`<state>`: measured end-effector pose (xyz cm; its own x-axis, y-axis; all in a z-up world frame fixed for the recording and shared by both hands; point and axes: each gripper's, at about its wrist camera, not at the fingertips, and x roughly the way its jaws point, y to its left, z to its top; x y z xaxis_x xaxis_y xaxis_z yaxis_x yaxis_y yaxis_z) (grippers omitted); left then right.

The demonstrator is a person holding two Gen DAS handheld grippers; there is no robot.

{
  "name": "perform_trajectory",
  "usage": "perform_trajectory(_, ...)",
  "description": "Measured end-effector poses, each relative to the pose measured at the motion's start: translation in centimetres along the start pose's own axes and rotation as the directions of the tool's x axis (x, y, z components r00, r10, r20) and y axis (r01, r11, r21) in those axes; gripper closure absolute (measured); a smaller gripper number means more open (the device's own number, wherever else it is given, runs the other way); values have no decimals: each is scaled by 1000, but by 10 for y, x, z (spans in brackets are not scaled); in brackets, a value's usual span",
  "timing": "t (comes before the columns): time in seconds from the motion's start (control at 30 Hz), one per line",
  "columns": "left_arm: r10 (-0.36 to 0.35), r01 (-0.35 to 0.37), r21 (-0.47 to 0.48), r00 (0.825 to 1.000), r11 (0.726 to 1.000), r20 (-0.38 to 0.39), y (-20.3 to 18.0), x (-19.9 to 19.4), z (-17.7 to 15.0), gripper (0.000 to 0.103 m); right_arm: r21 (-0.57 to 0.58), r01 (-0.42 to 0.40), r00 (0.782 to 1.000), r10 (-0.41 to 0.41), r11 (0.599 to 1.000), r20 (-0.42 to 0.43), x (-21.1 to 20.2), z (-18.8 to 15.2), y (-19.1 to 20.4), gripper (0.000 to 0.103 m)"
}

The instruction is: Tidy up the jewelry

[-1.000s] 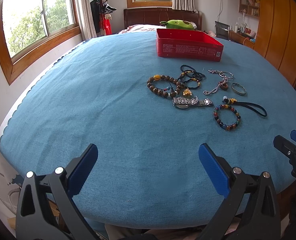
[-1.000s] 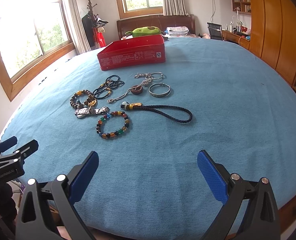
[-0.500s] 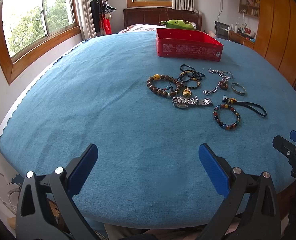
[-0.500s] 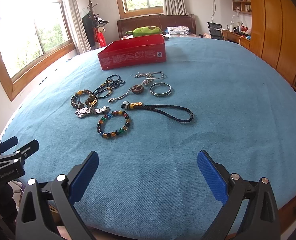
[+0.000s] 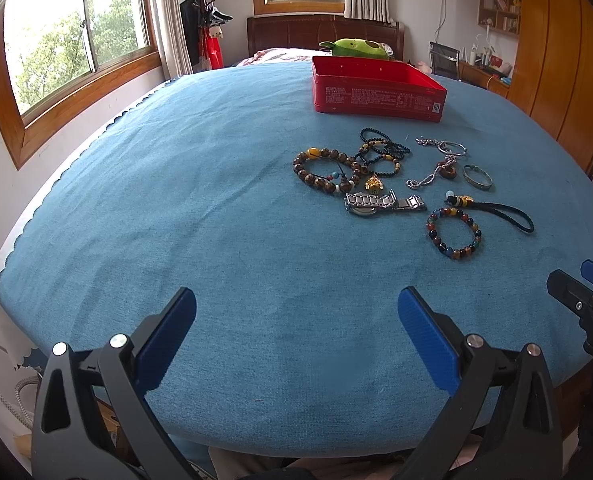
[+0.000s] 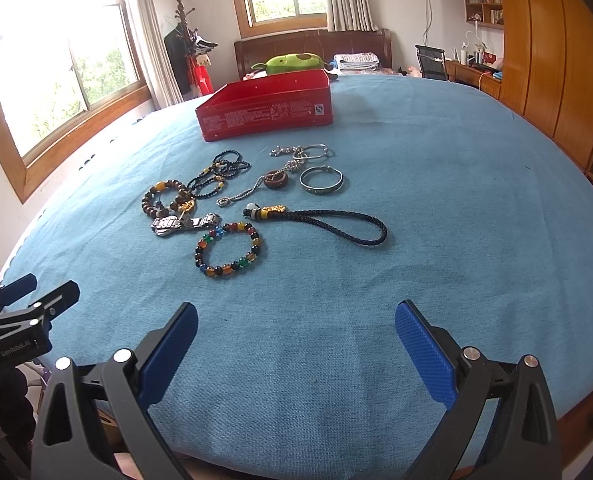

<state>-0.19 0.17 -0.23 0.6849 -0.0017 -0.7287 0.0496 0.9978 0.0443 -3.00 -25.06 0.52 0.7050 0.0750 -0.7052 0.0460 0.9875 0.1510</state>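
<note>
Jewelry lies scattered on a blue cloth: a brown bead bracelet [image 5: 323,169], a steel watch [image 5: 380,203], a multicoloured bead bracelet [image 5: 454,233] [image 6: 228,249], a black braided cord [image 6: 336,224], a metal bangle [image 6: 321,180] and black bead strands [image 5: 380,148]. An open red tin [image 5: 376,90] [image 6: 266,106] stands behind them. My left gripper [image 5: 296,320] hovers open near the table's front edge, well short of the jewelry. My right gripper [image 6: 296,328] is open too, with nothing between its fingers.
The blue-covered table [image 5: 176,200] curves away left and right. Behind the tin lies a green plush toy [image 5: 354,48] on a bed. Windows are at the left, wooden cabinets [image 6: 544,60] at the right.
</note>
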Motion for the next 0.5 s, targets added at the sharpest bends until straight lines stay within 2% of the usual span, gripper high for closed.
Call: perform_trajectory(0.5,0,0,5,1000,1000,3,-2,1,-2,3,-2,-1,1000,1,1000,1,0,0,0,4)
